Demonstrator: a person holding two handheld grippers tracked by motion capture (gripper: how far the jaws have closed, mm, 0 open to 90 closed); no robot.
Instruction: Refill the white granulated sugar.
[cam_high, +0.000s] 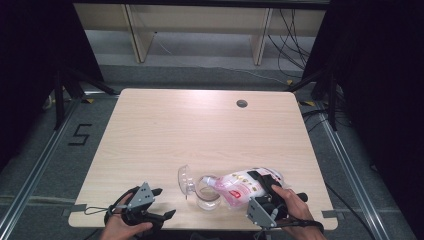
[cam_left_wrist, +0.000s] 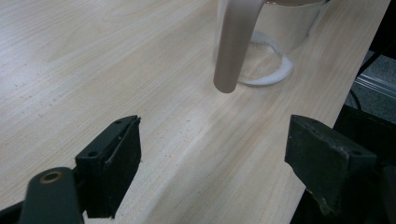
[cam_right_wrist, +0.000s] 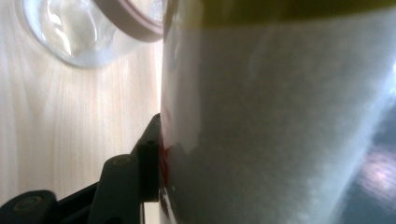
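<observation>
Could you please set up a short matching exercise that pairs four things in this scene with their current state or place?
Things:
1. left gripper
2. right gripper
3. glass jar
4. jar lid

States:
A. tipped open beside the jar's mouth
B. shut on the bag of white grains
C. open over bare table
D. standing at the bag's lowered end

Pairs: 1-C, 2-B, 3-D, 4-A

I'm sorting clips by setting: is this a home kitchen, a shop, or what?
Most likely a lab or recording studio, not a kitchen. A plain wooden table with a cable hole stands between black curtains, loose cables trail over the grey floor, and a taped number 5 marks the station.
</observation>
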